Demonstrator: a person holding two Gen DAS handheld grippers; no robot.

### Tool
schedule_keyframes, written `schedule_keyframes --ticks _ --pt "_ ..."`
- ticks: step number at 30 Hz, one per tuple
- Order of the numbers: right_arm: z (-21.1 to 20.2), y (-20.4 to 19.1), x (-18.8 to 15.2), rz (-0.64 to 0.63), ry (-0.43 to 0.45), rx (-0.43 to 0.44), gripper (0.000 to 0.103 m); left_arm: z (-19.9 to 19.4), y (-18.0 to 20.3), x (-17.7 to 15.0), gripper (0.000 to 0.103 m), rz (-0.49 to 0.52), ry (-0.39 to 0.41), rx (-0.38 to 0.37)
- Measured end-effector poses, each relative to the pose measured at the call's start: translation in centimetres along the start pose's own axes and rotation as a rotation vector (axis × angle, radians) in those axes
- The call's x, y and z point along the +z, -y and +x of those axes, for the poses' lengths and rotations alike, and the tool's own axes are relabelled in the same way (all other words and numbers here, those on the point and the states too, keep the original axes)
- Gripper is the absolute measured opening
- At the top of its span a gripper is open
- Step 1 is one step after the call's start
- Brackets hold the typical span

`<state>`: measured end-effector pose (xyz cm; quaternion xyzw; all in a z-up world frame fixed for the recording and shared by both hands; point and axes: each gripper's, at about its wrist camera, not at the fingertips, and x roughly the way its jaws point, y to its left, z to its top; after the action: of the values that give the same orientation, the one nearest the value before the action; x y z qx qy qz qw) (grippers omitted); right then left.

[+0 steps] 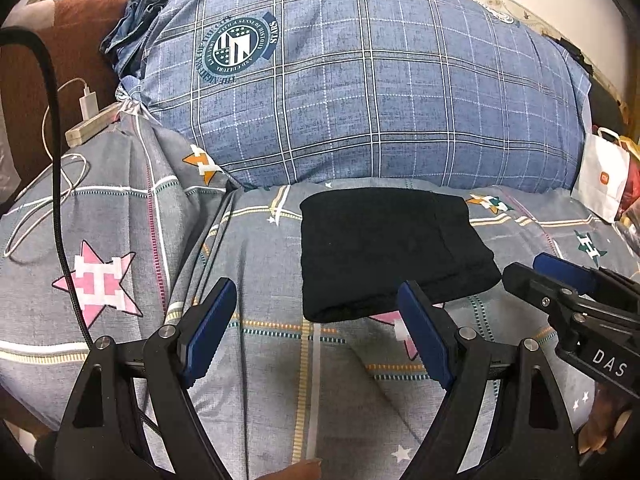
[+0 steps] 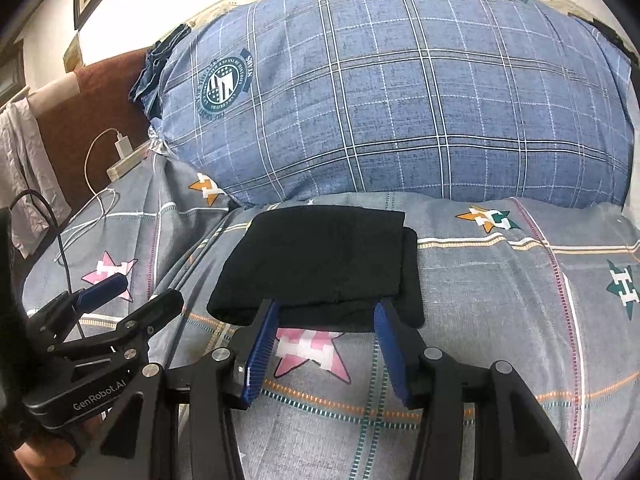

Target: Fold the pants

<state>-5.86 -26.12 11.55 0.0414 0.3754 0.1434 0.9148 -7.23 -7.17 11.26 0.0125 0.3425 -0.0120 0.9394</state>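
Note:
The black pants [image 1: 384, 252] lie folded into a compact rectangle on the grey patterned bedsheet [image 1: 280, 360], just in front of the big pillow. My left gripper [image 1: 315, 292] hovers open at the bundle's near left corner, nothing between its blue pads. In the right wrist view the same pants [image 2: 320, 256] lie straight ahead. My right gripper [image 2: 328, 306] stands open, its fingertips [image 2: 274, 308] framing the near edge without pressing on the cloth. Each gripper shows in the other's view: the right gripper [image 1: 530, 266] beside the pants' right corner, the left gripper [image 2: 148, 288] to the left of them.
A large blue plaid pillow [image 1: 360, 80] fills the back. A power strip [image 1: 94, 126] with a white charger and cable lies at the far left, a black cable [image 1: 60, 180] trailing over the sheet. A white paper bag [image 1: 602, 178] stands at the right edge. Denim cloth [image 1: 132, 28] sits behind the pillow.

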Motion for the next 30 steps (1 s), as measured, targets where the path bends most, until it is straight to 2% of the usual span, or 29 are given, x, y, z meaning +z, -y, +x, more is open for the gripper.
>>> schedule_keyframes --ticks 30 --pt "1.6 -0.2 -0.3 -0.003 -0.037 0.003 0.049 1.5 0.2 -0.2 0.083 -0.005 -0.034 -0.014"
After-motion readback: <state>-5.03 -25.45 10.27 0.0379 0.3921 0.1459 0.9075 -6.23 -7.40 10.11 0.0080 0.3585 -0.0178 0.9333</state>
